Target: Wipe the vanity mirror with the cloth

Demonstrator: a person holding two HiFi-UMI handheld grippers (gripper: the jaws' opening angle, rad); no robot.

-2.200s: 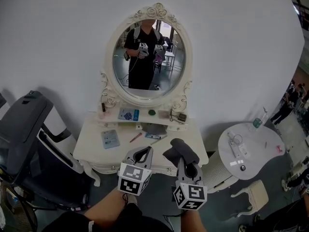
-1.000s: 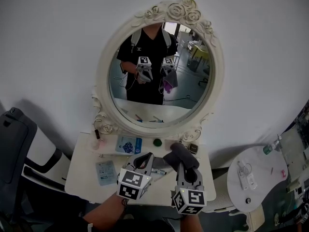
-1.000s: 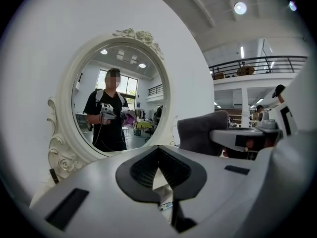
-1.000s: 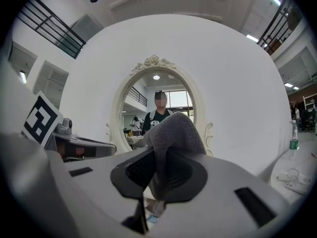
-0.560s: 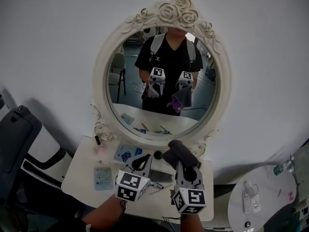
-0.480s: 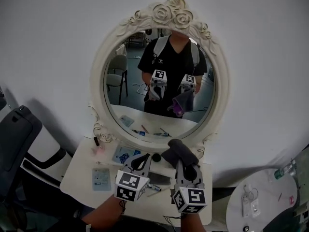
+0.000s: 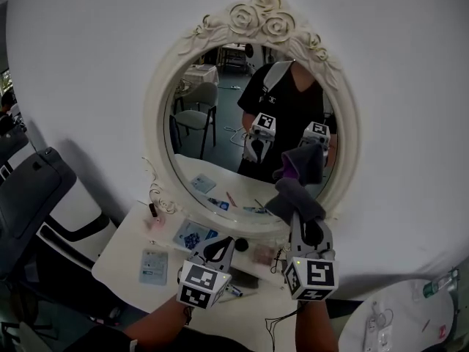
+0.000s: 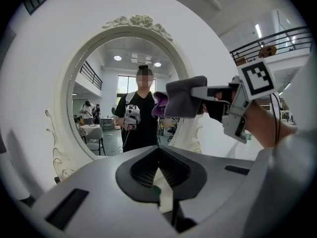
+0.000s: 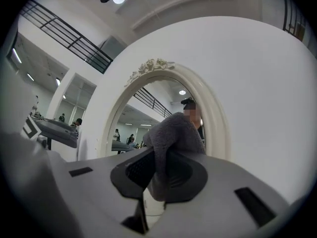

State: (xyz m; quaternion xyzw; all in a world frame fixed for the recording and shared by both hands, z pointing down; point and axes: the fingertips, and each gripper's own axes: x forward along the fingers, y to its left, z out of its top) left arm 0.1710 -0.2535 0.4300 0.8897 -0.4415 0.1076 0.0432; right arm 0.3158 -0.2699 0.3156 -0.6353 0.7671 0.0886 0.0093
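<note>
Vanity mirror (image 7: 212,123) behind; cloth (image 7: 294,196) between right gripper's (image 7: 304,218) fingers (image 9: 185,175)

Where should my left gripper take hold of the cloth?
Probably the bunched free end of the cloth, coming in from the left: it sticks out past the right gripper, which is shut on the rest. The left gripper is shut, so open it first.

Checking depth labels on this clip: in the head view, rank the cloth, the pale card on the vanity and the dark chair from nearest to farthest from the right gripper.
1. The cloth, clamped in the right gripper.
2. The pale card, on the left of the vanity.
3. The dark chair, far left.
</note>
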